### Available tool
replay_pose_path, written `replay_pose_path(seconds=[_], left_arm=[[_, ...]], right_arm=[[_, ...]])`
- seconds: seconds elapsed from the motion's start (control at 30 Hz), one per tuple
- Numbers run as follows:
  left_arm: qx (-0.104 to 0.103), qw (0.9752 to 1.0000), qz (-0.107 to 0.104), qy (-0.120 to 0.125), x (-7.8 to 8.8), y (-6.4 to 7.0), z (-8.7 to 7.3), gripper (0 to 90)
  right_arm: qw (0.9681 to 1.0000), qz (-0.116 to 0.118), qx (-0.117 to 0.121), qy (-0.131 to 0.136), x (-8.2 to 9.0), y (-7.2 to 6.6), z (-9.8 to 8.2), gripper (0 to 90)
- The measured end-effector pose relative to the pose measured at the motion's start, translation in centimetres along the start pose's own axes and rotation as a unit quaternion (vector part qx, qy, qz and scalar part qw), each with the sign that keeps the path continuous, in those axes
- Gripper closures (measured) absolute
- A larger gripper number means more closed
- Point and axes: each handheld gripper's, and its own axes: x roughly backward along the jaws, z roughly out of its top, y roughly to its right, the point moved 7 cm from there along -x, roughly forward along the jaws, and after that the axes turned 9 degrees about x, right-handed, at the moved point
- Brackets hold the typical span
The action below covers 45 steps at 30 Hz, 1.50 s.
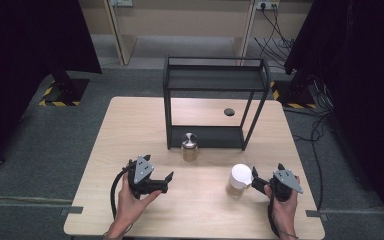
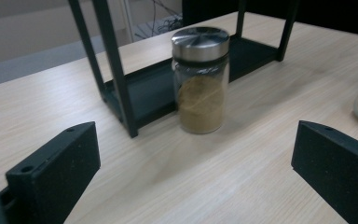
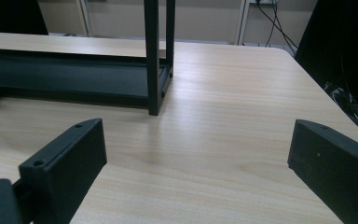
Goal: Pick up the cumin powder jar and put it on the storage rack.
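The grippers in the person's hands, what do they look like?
Each gripper, left and right, is black, with a grey three-cornered plate on top dotted with small screws and a black cable trailing back toward the person. Up close the jaws are chunky black blocks with flat faces and small holes. The forearms are bare, with no sleeves or gloves in sight.

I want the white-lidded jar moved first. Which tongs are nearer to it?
Right. The right tongs sit open just beside the white-lidded jar, on its right, not gripping it. The left tongs are open, well off to its left.
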Motion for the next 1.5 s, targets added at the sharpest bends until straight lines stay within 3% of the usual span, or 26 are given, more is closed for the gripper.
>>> replay_pose_path(seconds=[0.27, 0.6, 0.83, 0.93, 1.03, 1.1, 1.5], left_arm=[[0.014, 0.9991, -0.016, 0.036, -0.4, -0.2, 0.0, 0.0], [0.012, 0.9986, -0.028, 0.042, -2.4, 0.5, 1.0, 0.0], [0.019, 0.9989, -0.037, 0.021, -5.5, 1.1, 2.1, 0.0], [0.030, 0.9991, -0.029, 0.004, -7.5, 1.3, 2.2, 0.1], [0.035, 0.9990, -0.028, -0.002, -8.3, 1.5, 2.1, 0.1], [0.030, 0.9993, -0.022, -0.008, -9.4, 1.9, 1.8, 0.5], [0.034, 0.9990, -0.002, -0.028, -11.8, 1.7, 1.4, 5.3]], right_arm=[[1.0000, -0.001, -0.003, -0.001, 0.0, 0.1, 0.0, 4.5], [1.0000, -0.001, -0.002, -0.001, -0.1, 0.1, 0.0, 4.5], [1.0000, -0.001, -0.005, -0.001, -0.1, 0.2, 0.0, 4.5], [1.0000, 0.001, -0.009, -0.001, -0.1, 0.3, 0.0, 4.5], [1.0000, 0.001, -0.010, 0.000, -0.1, 0.3, 0.0, 4.5], [0.9999, 0.002, -0.010, 0.000, -0.1, 0.3, 0.0, 4.5], [1.0000, 0.004, -0.008, 0.000, -0.2, 0.3, 0.0, 4.5]])
